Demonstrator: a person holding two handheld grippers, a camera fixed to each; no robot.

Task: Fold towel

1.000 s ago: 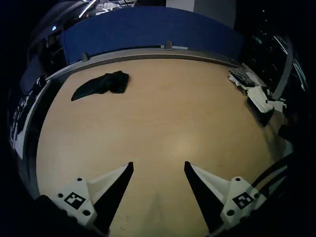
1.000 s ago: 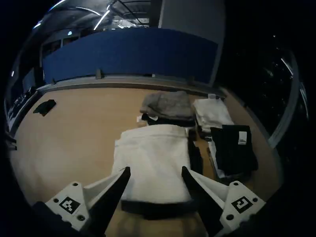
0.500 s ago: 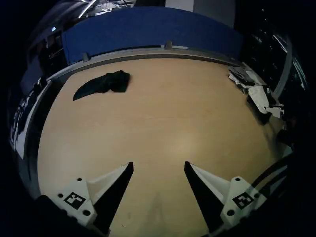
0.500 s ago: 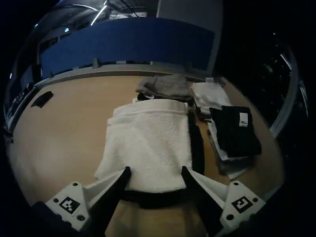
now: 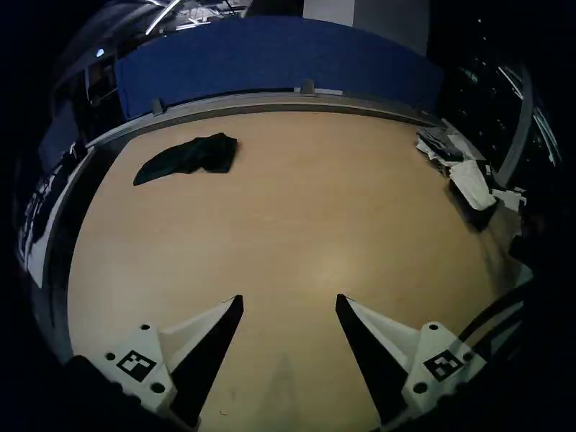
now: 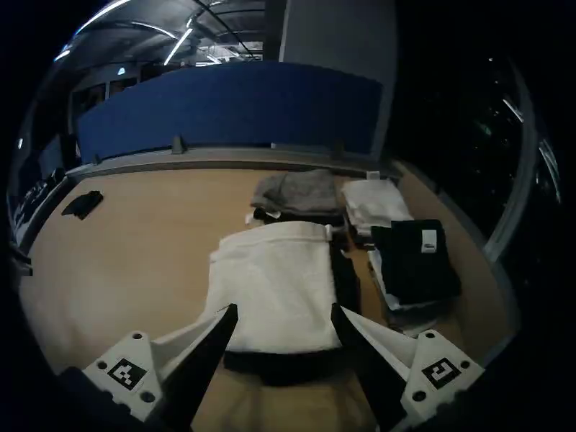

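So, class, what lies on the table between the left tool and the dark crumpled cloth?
Nothing: in the left gripper view, bare wooden table stretches from the left tool to the dark cloth.

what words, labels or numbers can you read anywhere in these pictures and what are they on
No words or numbers can be read in either view.
white tag on the folded black towel: too small and blurred to read.
square black and white markers on the right gripper and the left gripper: patterns, not text.
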